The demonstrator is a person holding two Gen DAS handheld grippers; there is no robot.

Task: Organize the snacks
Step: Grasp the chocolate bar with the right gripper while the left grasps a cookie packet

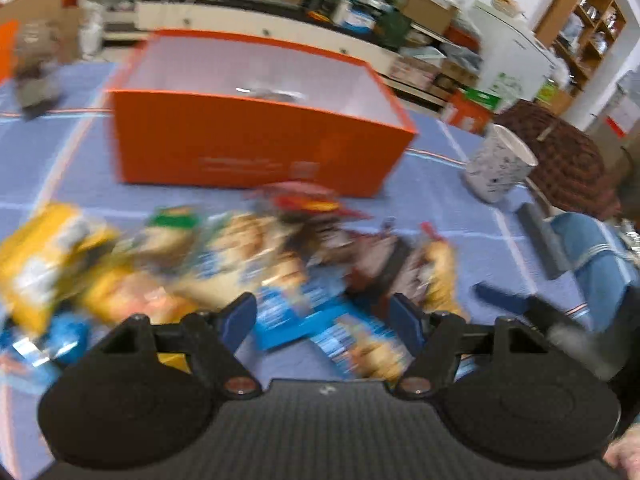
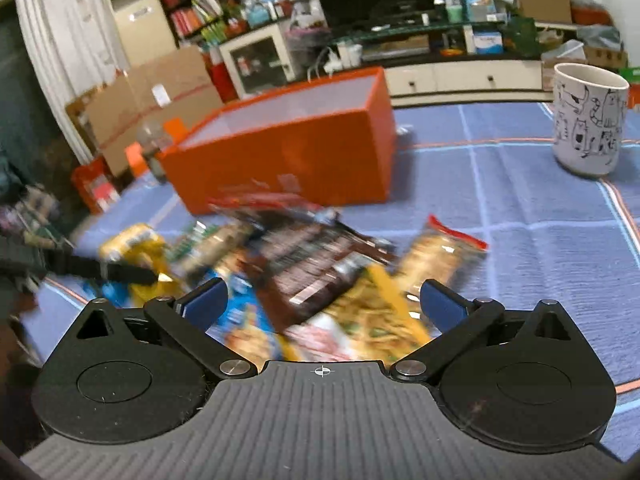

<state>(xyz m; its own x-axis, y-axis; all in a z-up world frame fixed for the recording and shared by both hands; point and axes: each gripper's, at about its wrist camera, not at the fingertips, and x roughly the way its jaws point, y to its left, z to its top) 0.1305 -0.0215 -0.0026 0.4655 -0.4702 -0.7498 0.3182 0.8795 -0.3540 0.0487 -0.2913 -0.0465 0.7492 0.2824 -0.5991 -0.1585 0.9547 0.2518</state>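
Observation:
A blurred heap of snack packets lies on the blue checked cloth in front of an open orange box. My left gripper hovers open over a blue packet, gripping nothing. A yellow packet lies at the left. In the right wrist view my right gripper stands wide open just above a dark brown packet and a yellow packet, not closed on either. A packet with a red end lies to the right. The orange box stands behind the heap.
A white cup with cat drawings stands on the cloth at the right, also the cup. A brown woven cushion and a person's blue-clad leg are at the right edge. Cardboard boxes and a low white cabinet stand behind.

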